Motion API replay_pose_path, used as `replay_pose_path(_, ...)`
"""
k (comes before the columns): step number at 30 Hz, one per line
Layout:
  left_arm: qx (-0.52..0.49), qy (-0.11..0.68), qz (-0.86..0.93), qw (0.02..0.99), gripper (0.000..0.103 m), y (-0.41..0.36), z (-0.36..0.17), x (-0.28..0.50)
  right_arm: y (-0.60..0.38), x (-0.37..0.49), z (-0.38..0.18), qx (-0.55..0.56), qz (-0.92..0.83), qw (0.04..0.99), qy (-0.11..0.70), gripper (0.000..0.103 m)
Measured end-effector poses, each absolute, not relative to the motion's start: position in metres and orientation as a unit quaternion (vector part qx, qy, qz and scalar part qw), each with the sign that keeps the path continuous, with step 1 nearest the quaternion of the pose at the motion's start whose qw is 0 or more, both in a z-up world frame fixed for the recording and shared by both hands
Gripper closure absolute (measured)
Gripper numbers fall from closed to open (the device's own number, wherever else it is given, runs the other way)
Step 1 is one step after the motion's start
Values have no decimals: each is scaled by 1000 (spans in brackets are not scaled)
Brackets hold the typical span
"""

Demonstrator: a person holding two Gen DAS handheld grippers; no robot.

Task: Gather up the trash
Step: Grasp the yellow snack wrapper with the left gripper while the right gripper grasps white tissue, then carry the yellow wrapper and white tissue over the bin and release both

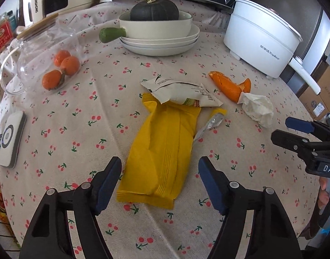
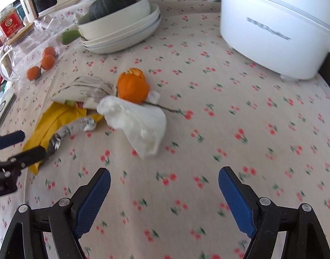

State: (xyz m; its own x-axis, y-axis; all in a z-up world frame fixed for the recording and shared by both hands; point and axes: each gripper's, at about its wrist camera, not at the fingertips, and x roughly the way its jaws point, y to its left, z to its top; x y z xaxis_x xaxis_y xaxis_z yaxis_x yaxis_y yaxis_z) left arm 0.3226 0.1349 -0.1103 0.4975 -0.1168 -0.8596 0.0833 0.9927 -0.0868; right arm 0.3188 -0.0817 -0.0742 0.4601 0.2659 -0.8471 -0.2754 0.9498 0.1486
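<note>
The left gripper point(image 1: 160, 173) stood apart, straddling the near end of the yellow wrapper point(image 1: 162, 149) without pressing it. Beyond lay a white wrapper point(image 1: 182, 92) and, right of it, a foil scrap point(image 1: 210, 125). The right gripper point(image 2: 164, 183) was also apart and empty above bare cloth point(image 2: 229, 129); ahead lay a tissue point(image 2: 139, 125), with orange peel point(image 2: 132, 86) touching its far side.

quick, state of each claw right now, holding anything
Left claw: open, empty, its fingers either side of the yellow wrapper without touching it.
Right claw: open, empty, over bare tablecloth.
</note>
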Motion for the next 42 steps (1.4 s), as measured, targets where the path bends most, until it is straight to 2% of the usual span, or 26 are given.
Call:
replay_pose_path(3, -3, 505, -50, 862, 37, 132, -116, 324, -72, 329, -80, -4, 164, 856, 490, 24)
replay_pose_path(6, 5, 503, -42, 863, 46, 130, -116, 323, -65, 339, -85, 5, 167, 857, 487, 38)
replay_pose_path(8, -5, 504, -39, 863, 54, 131, -115, 322, -63, 344, -87, 14, 171, 857, 486, 58)
replay_pose_path(9, -11, 504, -39, 863, 56, 132, -115, 321, -63, 345, -88, 18, 173, 856, 486, 65)
replay_pose_path(10, -16, 505, -38, 862, 59, 132, -114, 320, -62, 345, -89, 23, 178, 854, 488, 78)
replay_pose_path(11, -19, 506, -37, 862, 62, 132, -114, 318, -62, 345, -89, 23, 182, 852, 491, 83)
replay_pose_path(17, -31, 511, -33, 859, 73, 129, -107, 297, -63, 320, -75, -1, 206, 849, 487, 86)
replay_pose_path(20, -35, 516, -32, 855, 74, 128, -102, 281, -69, 307, -67, -1, 209, 848, 486, 86)
replay_pose_path(42, -77, 526, -38, 846, 77, 101, -68, 170, -149, 182, -42, 30, 162, 840, 516, 86)
